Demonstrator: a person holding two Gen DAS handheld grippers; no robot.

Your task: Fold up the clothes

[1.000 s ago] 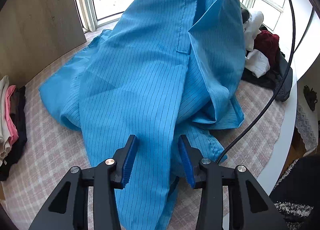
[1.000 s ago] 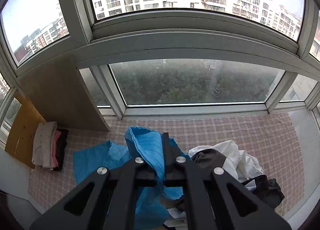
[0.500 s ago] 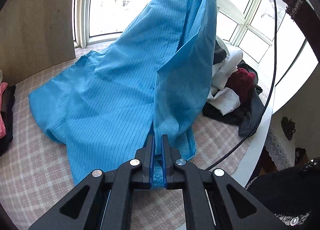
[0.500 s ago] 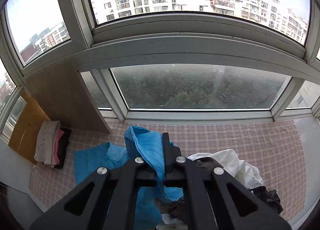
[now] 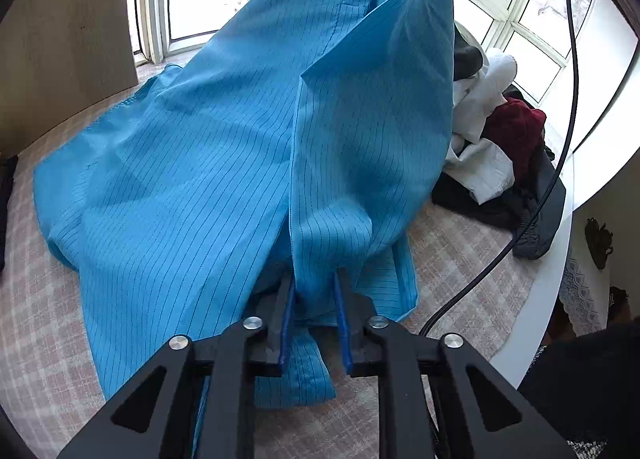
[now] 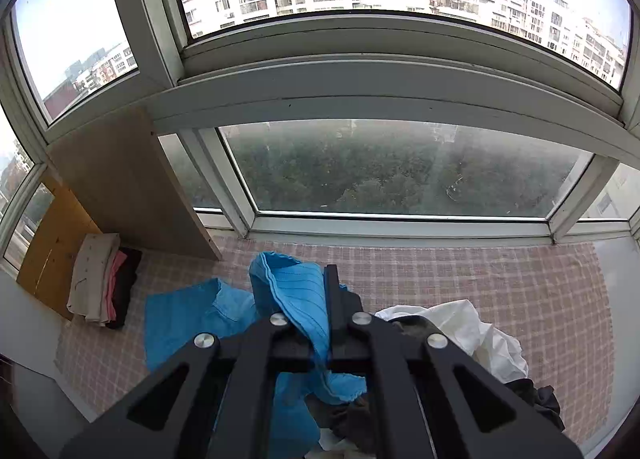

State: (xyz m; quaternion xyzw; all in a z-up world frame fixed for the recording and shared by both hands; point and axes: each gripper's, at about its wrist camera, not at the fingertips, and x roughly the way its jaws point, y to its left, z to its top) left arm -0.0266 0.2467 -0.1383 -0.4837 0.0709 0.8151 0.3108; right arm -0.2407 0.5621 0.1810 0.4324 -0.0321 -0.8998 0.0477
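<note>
A blue pinstriped garment (image 5: 224,147) hangs from above and trails onto the pink checked cloth (image 5: 44,299) of the table. My left gripper (image 5: 314,299) is open, its blue pads (image 5: 287,315) on either side of the garment's lower front edge with a gap between them. My right gripper (image 6: 322,299) is held high and is shut on an upper part of the blue garment (image 6: 296,295), which drapes over its left finger. The rest of the garment (image 6: 184,323) lies on the table below.
A heap of white, dark red and black clothes (image 5: 496,147) lies at the right, also in the right wrist view (image 6: 472,331). A folded stack (image 6: 102,279) stands at the left by a wooden panel (image 6: 120,187). A black cable (image 5: 532,215) hangs at the right. Windows (image 6: 400,167) stand behind.
My left gripper shut on the garment's lower edge half a second ago and has now opened again. The right gripper has kept its hold up high.
</note>
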